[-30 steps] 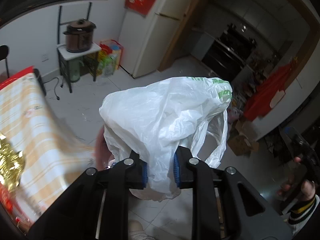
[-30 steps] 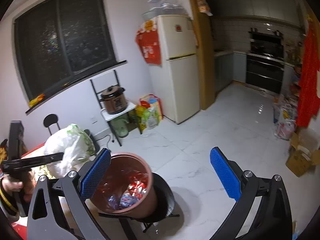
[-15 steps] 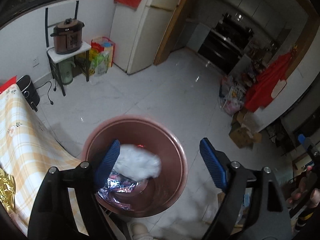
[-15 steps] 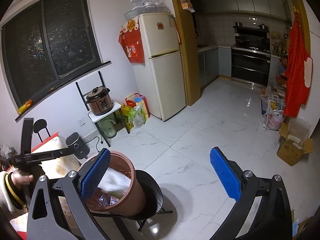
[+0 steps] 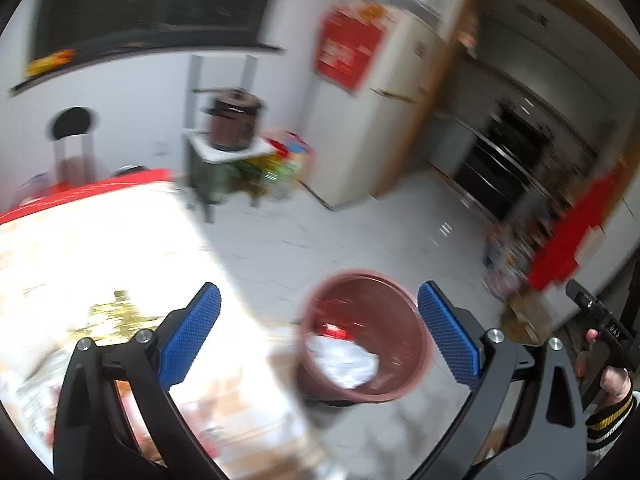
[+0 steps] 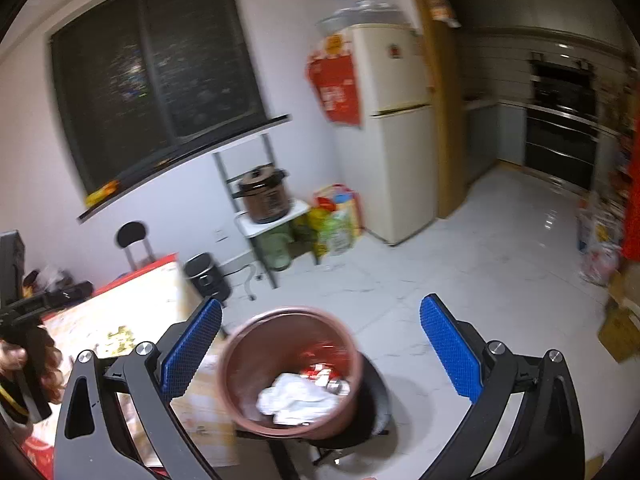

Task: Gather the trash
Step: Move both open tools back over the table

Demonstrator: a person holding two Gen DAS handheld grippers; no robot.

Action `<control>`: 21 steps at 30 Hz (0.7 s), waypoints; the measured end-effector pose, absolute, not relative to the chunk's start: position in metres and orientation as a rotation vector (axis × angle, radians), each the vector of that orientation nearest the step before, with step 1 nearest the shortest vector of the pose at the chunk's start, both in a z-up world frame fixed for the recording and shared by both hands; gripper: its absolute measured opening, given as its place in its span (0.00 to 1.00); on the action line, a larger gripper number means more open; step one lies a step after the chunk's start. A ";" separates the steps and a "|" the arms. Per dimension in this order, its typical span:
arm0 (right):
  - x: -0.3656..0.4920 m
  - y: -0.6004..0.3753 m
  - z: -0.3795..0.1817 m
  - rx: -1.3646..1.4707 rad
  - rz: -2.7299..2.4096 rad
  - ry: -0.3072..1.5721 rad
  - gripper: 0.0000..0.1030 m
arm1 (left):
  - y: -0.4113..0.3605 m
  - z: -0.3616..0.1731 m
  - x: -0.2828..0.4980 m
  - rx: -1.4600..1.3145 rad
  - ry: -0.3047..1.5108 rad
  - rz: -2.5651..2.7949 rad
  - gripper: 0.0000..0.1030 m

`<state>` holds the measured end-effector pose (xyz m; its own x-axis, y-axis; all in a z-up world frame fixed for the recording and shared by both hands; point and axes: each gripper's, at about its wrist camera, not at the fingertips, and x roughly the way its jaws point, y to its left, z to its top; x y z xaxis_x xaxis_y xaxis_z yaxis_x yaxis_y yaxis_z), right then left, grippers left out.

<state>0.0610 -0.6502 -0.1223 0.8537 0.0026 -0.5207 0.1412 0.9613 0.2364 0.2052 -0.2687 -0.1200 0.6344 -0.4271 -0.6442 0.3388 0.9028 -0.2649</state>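
Observation:
A round reddish-brown bin [image 5: 404, 308] stands on a black stool beside the table. A crumpled white plastic bag [image 5: 344, 364] lies inside it on top of red wrappers. My left gripper [image 5: 318, 320] hangs above the table edge and the bin, its jaws still opening, with nothing between the blue pads. In the right wrist view the same bin [image 6: 240, 360] and bag [image 6: 296, 396] sit below my right gripper [image 6: 320, 336], which is wide open and holds nothing. Gold foil trash [image 5: 116, 312] lies on the yellow-checked tablecloth [image 5: 100, 248].
A cream fridge [image 6: 400, 128], a rack with a brown cooker [image 6: 264, 196], a black chair [image 6: 132, 236] and a small black appliance [image 6: 206, 276] line the wall. Cardboard boxes [image 6: 620, 328] sit at the right on the white tiled floor [image 6: 480, 264].
My left gripper opened and let go of the white bag, which dropped into the bin. The left gripper then swung left toward the table. The right gripper stayed open and shifted slightly.

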 end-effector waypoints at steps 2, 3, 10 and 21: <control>0.074 -0.630 -0.120 0.262 -0.022 0.549 0.95 | -0.220 -0.108 0.192 -0.148 0.737 -0.328 0.94; 0.079 -0.621 -0.119 0.258 -0.002 0.551 0.95 | -0.203 -0.104 0.187 -0.158 0.729 -0.291 0.94; 0.122 -0.528 -0.110 0.208 0.188 0.575 0.95 | -0.054 -0.088 0.121 -0.269 0.658 0.049 0.94; 0.139 -0.380 -0.112 0.109 0.393 0.658 0.95 | 0.082 -0.123 0.031 -0.386 0.708 0.292 0.94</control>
